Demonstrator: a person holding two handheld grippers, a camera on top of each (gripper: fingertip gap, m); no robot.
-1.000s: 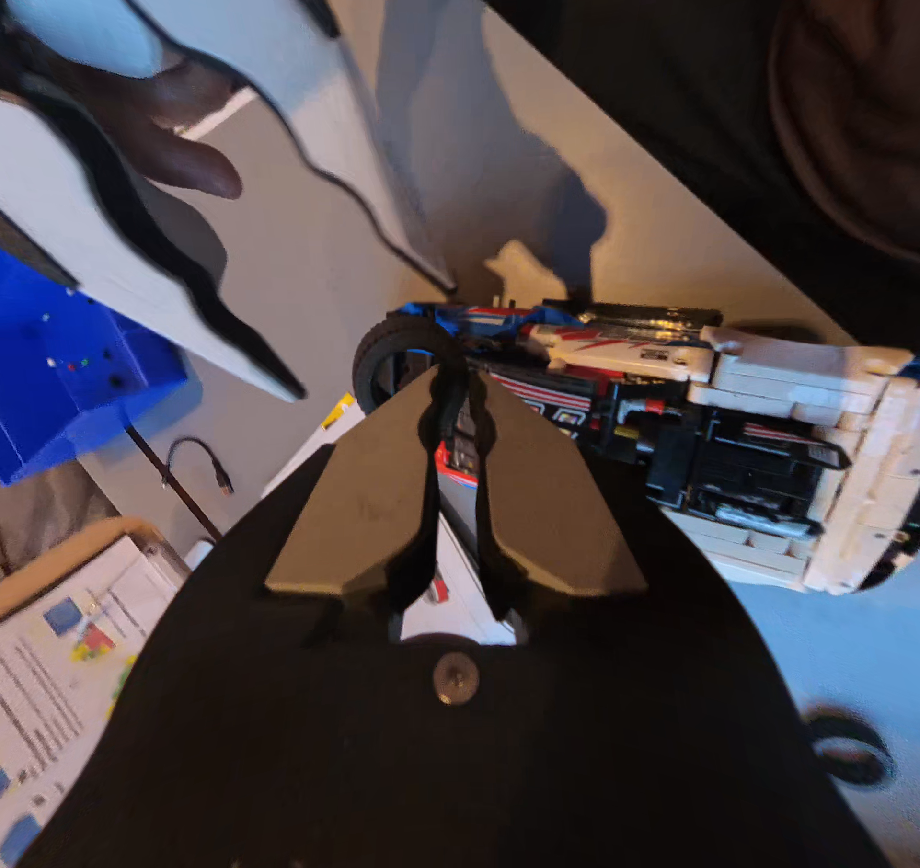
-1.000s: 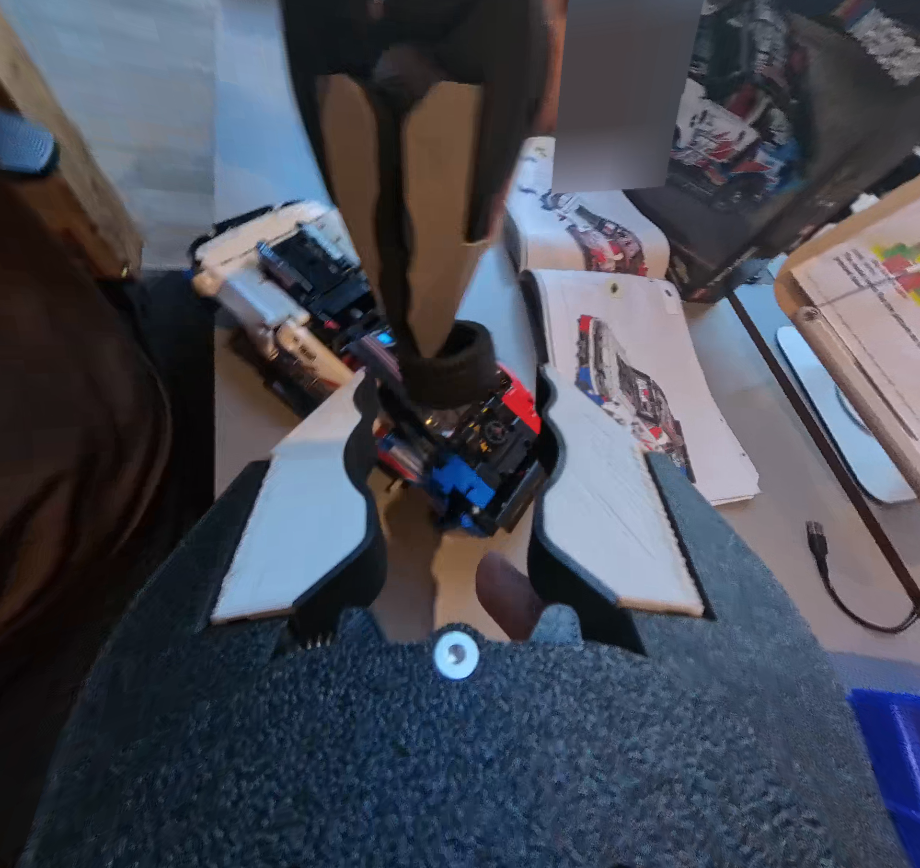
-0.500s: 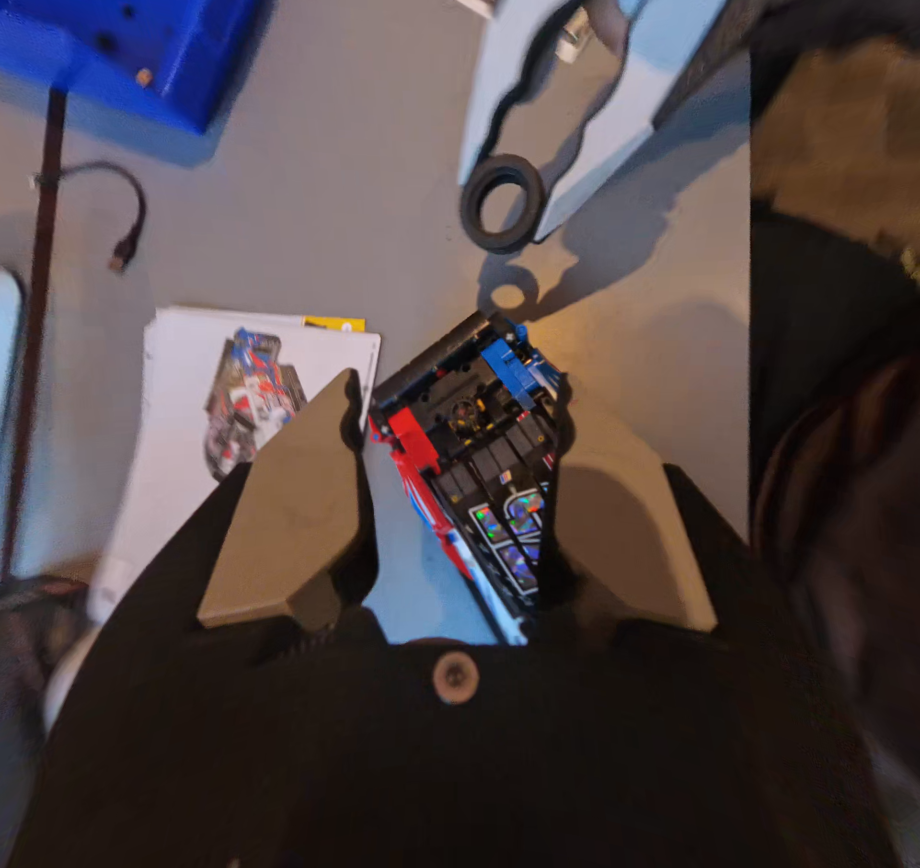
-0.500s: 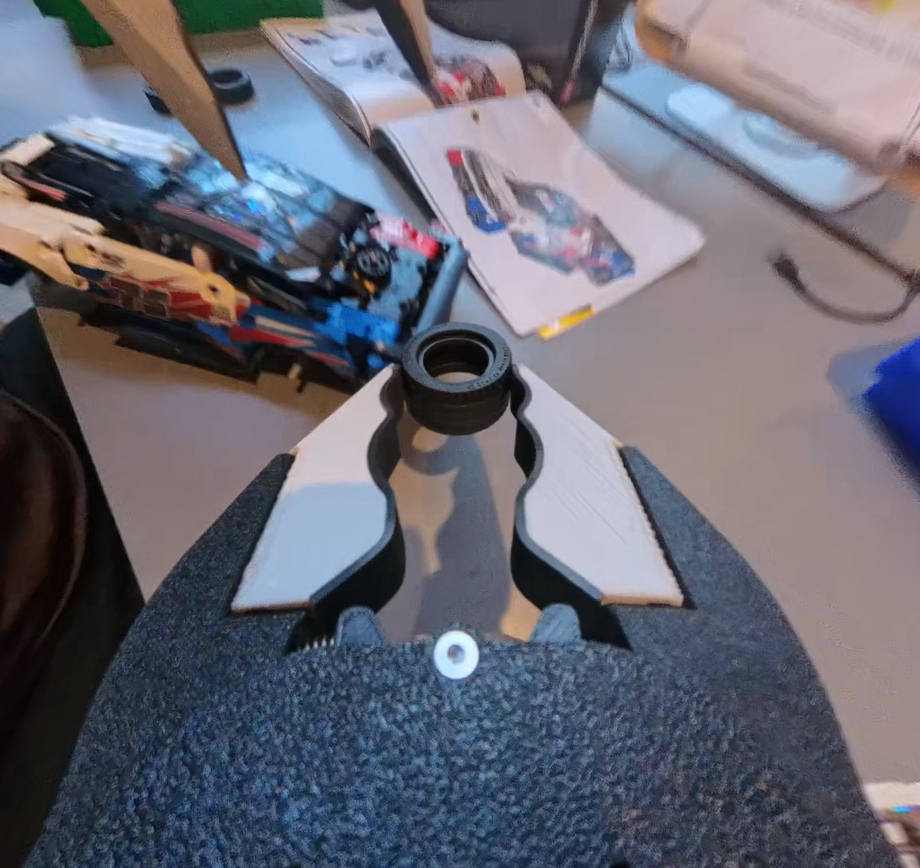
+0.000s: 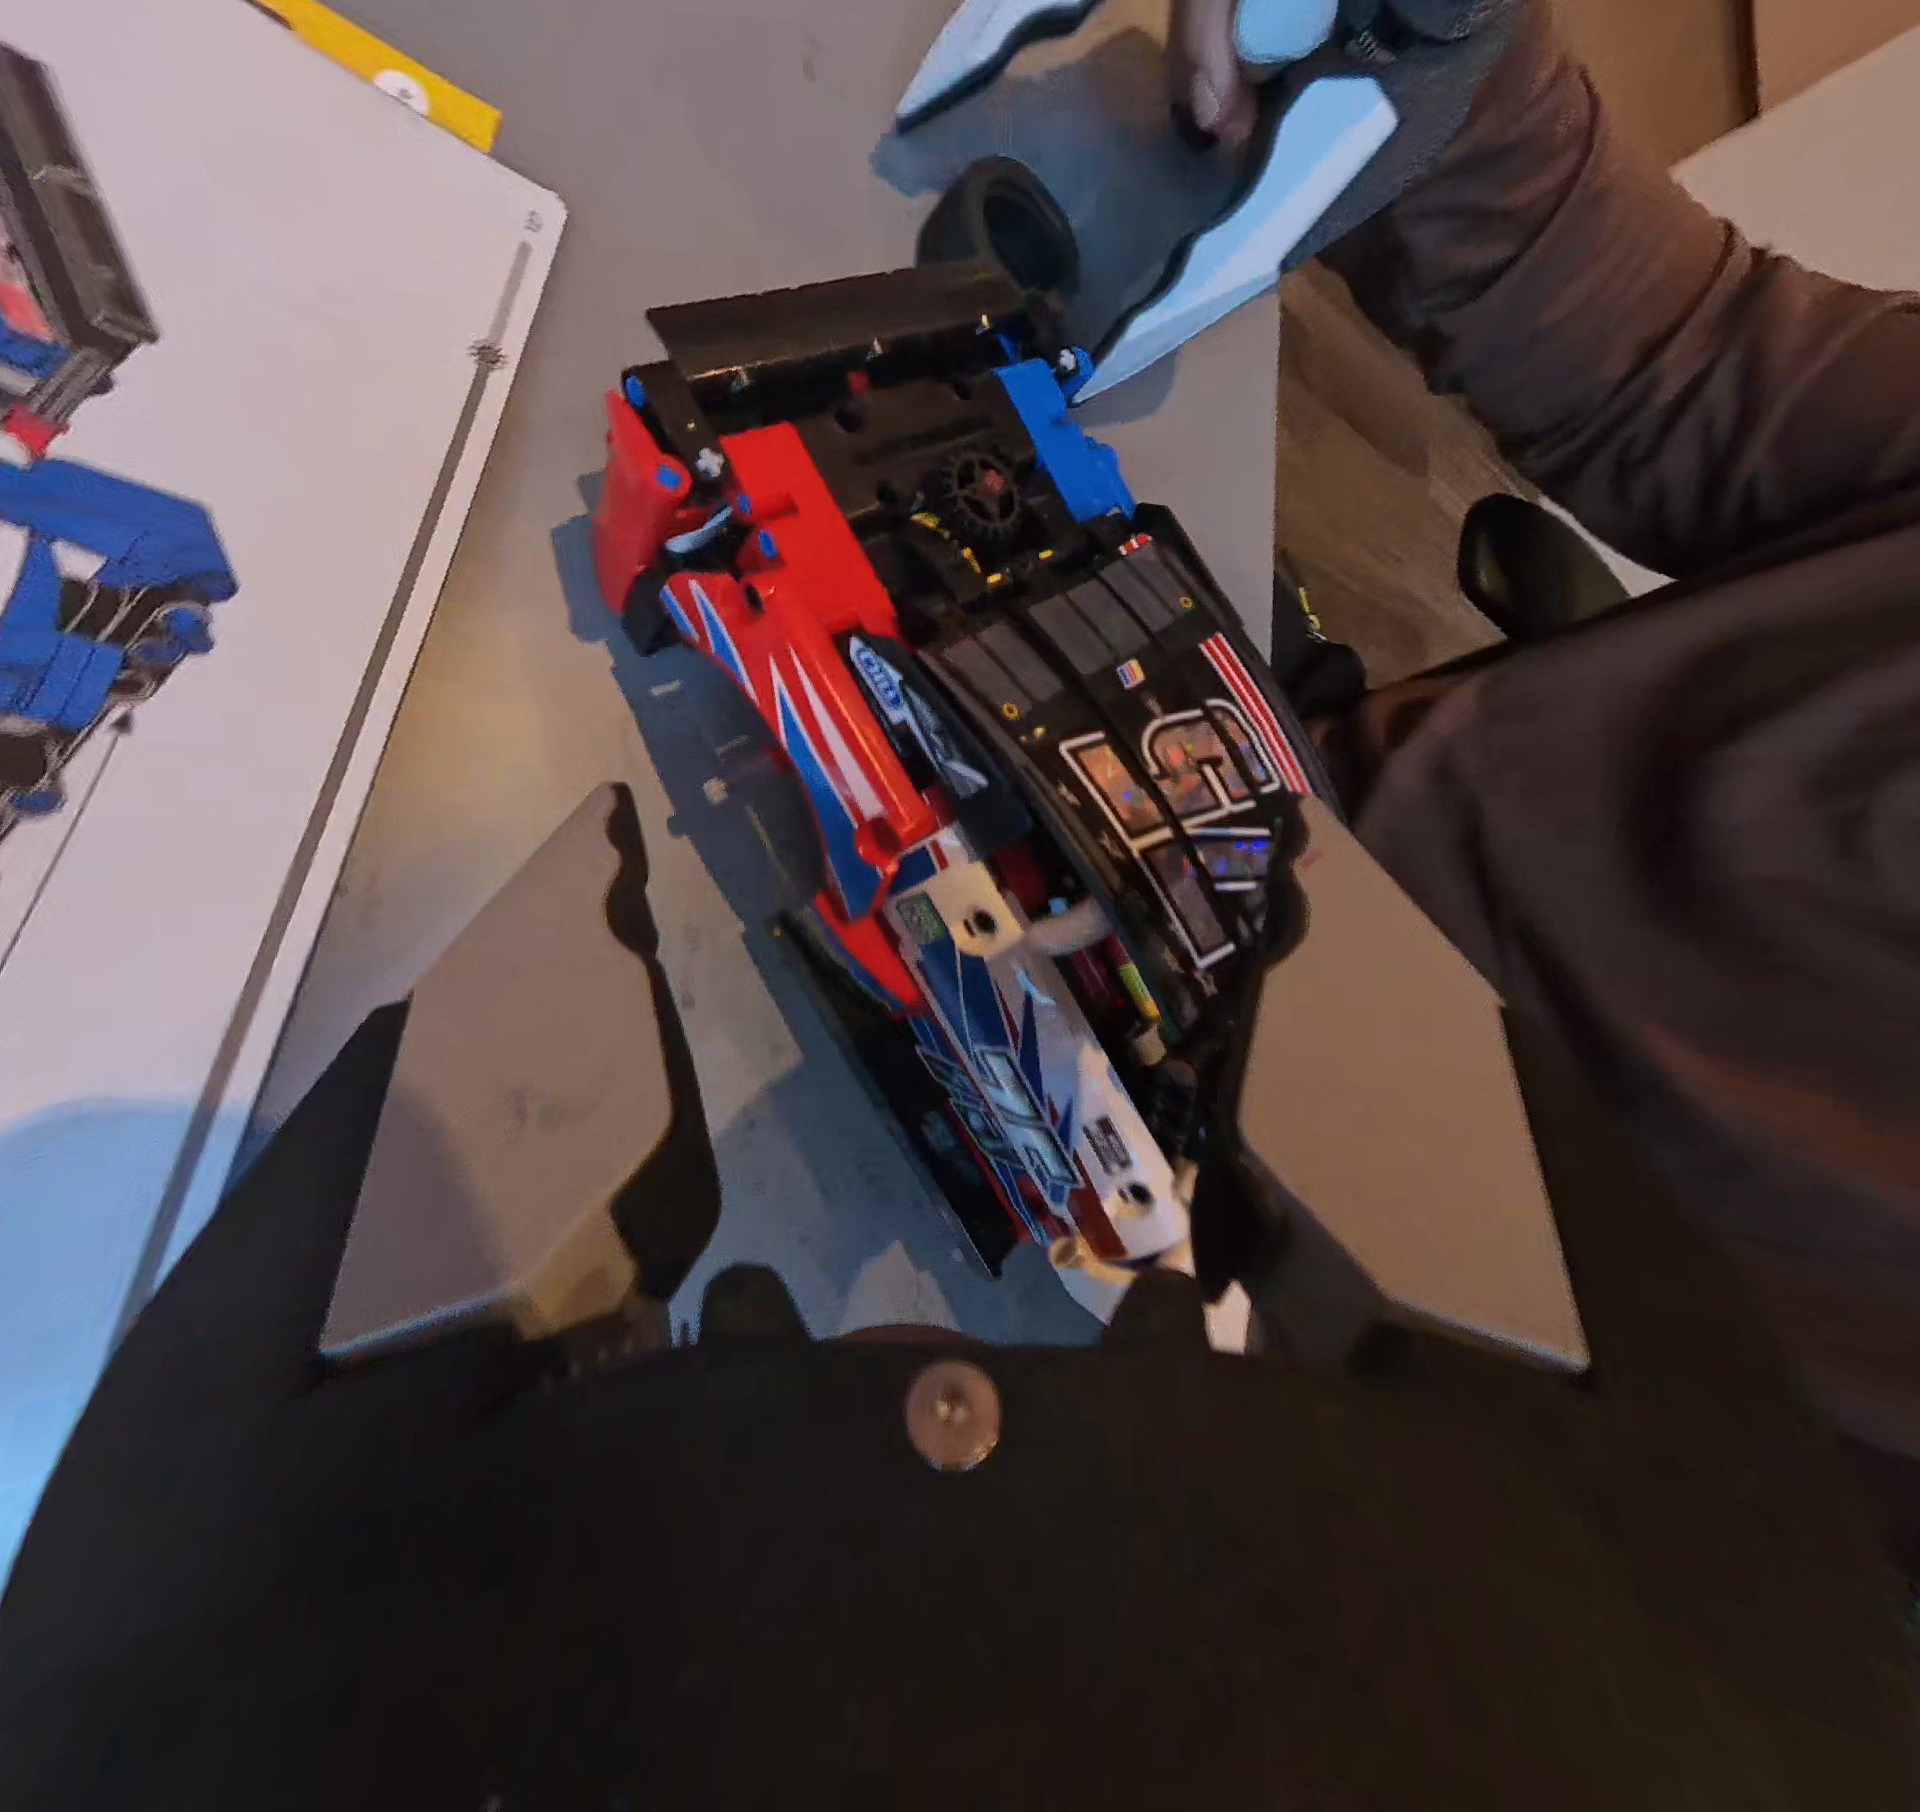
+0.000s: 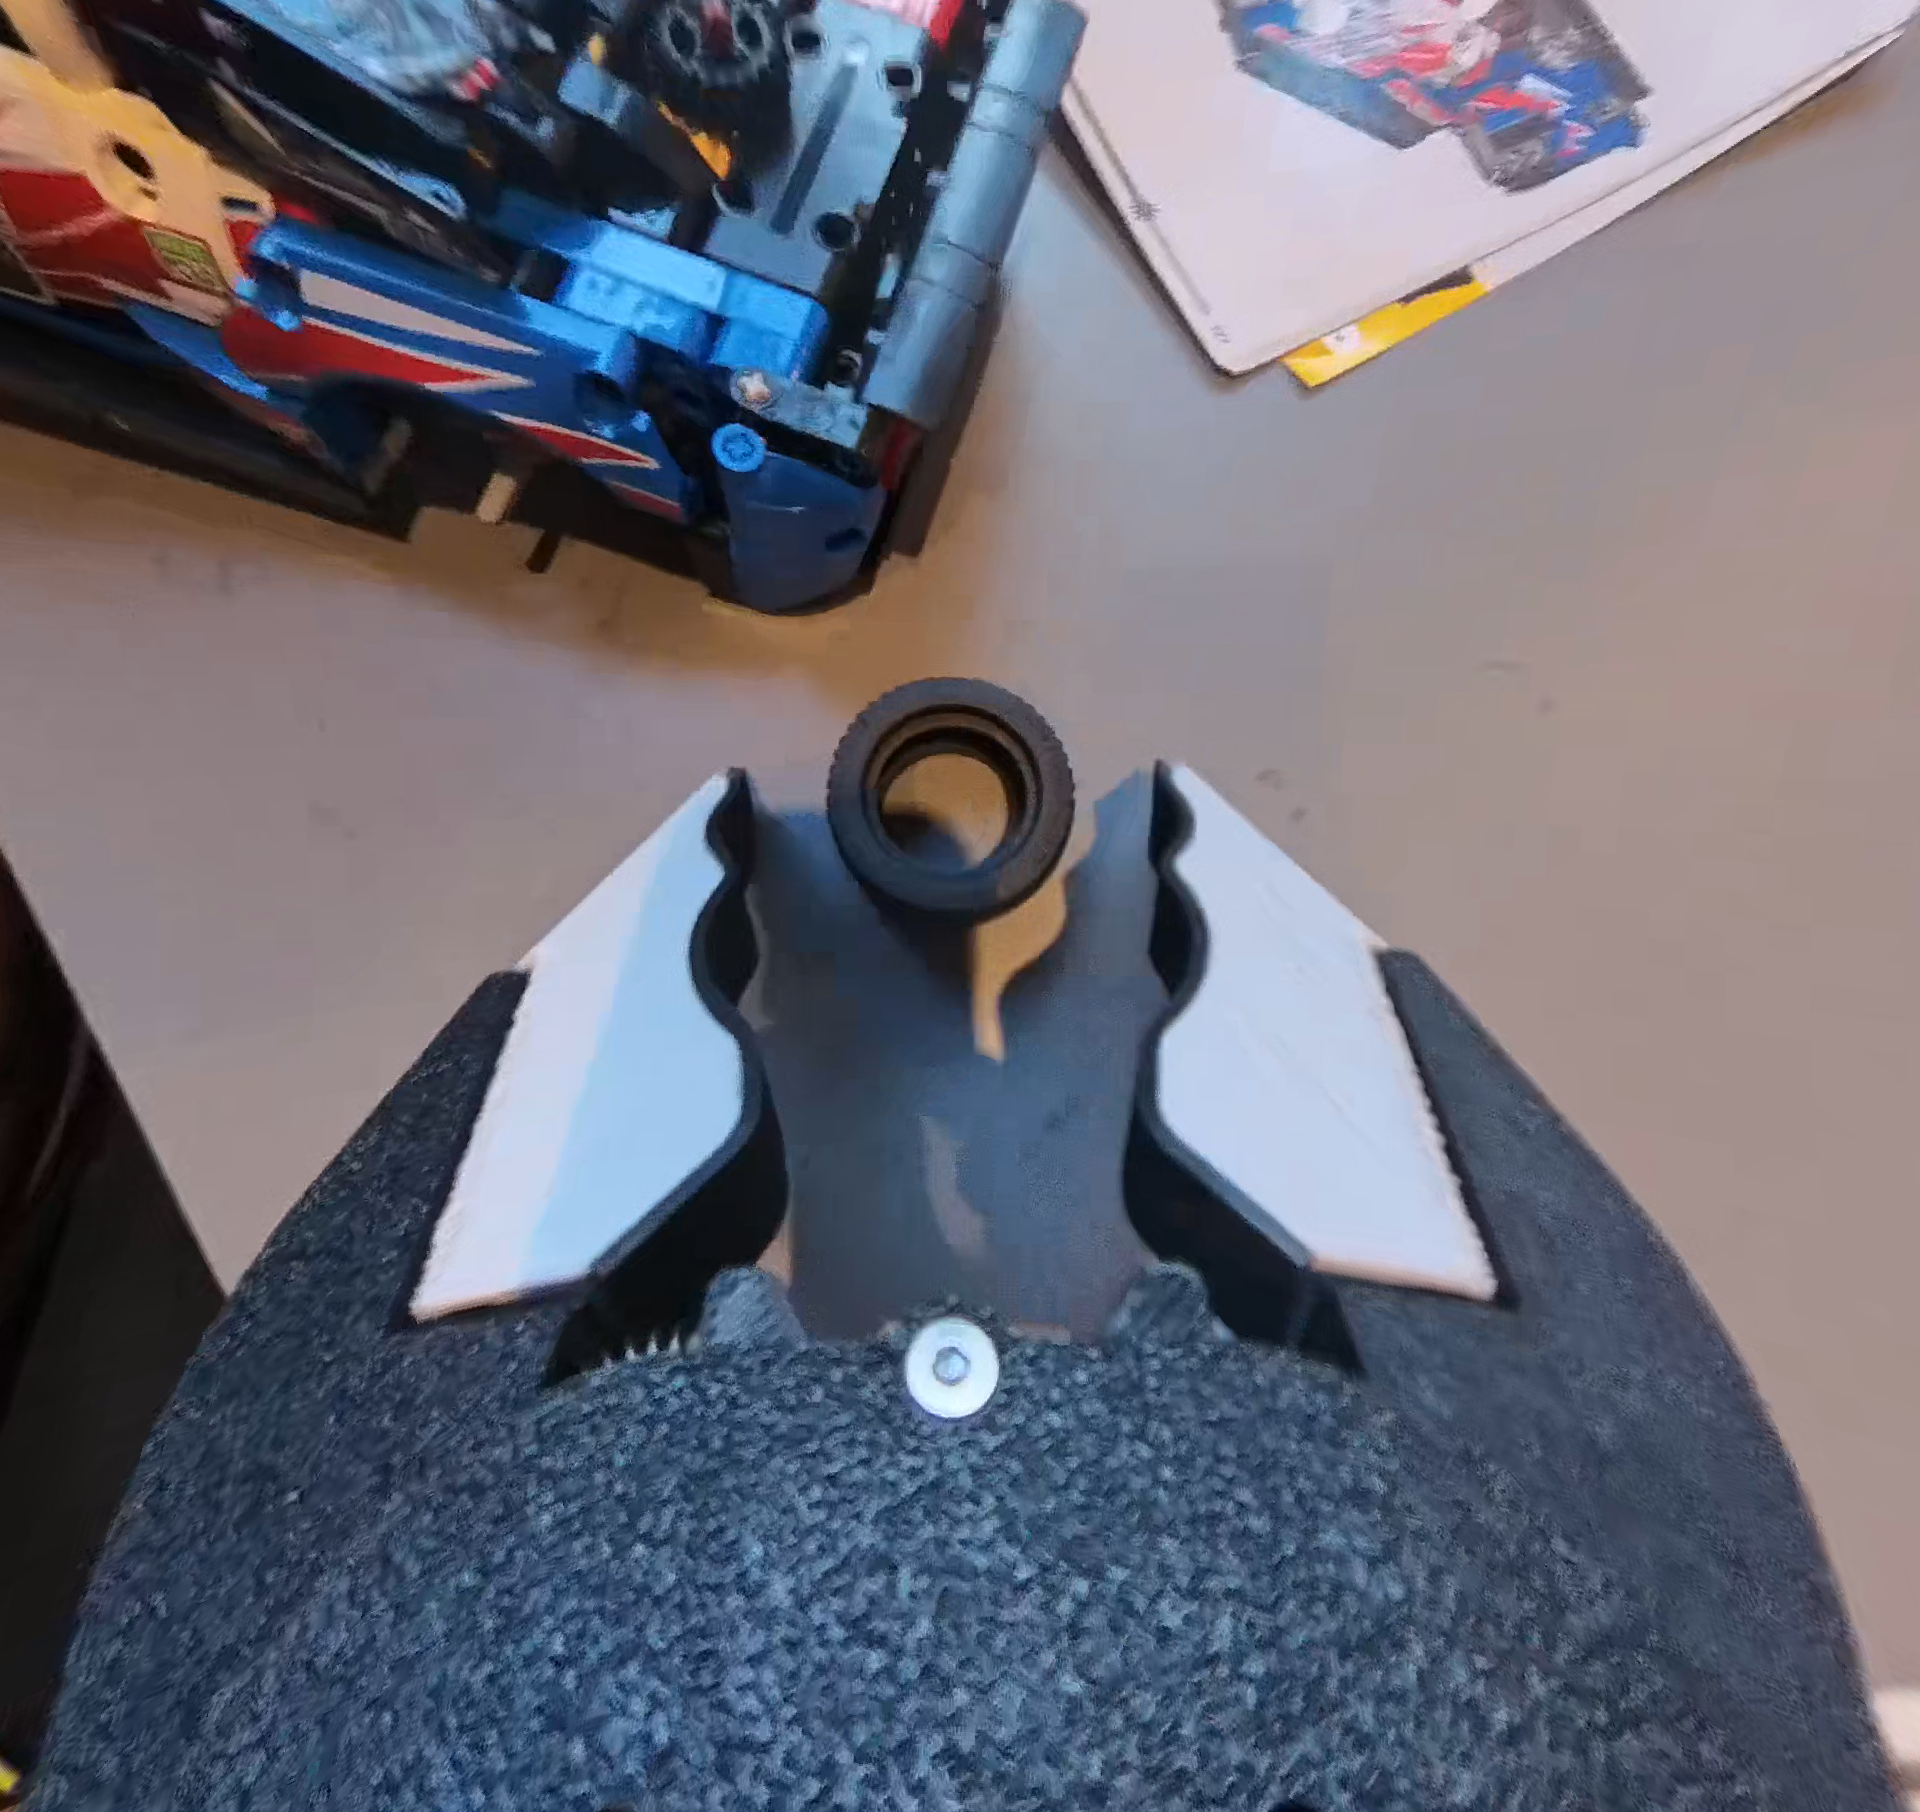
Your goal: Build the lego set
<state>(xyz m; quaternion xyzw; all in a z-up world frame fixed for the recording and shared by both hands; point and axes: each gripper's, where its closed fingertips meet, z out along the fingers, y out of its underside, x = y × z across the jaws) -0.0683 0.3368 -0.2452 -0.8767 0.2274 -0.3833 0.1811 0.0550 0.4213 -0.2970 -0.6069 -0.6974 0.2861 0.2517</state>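
Lego race car (image 5: 935, 723): we are finding the body largely built, wheels lacking. Loose black tyre (image 6: 951, 801) is lying beside its rear. Left gripper (image 5: 945, 931) spread, straddling it; right gripper (image 6: 945, 796) released, flanking the tyre.

One lego car (image 5: 935, 723), one loose tyre (image 6: 951, 812), two booklets (image 6: 1455, 100).

The grey table (image 6: 1455, 723) is carrying the lot. The lego car (image 5: 935, 723) is lying on it, red, blue and black, near the table's edge. A loose black tyre (image 6: 951, 801) is sitting flat just beside the car's blue corner. An instruction booklet (image 6: 1455, 100) is lying open just beyond the car's end.
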